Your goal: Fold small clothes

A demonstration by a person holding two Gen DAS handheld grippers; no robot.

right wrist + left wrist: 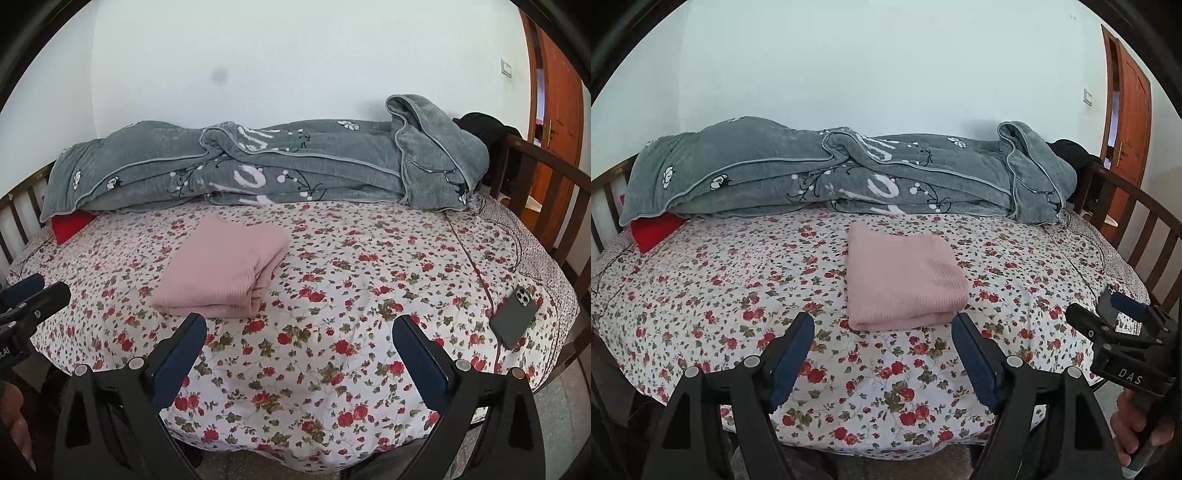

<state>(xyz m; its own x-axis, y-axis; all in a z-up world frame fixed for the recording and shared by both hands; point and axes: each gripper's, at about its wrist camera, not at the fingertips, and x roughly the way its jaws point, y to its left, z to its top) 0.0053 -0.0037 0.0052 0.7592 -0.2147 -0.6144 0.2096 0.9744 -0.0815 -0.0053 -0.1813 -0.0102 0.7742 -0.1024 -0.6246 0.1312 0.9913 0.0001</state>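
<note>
The pink garment (905,277) lies folded into a neat rectangle on the floral bedsheet (720,295), well in front of the grey quilt (849,173). Its long axis runs away toward the quilt, with the folded edge nearest the grippers. It sits straight ahead of the left gripper (882,354) and ahead-left of the right gripper (299,354), so the left is nearer. Both spread wide, holding nothing. The fold looks finished, though its far side is hard to judge.
</note>
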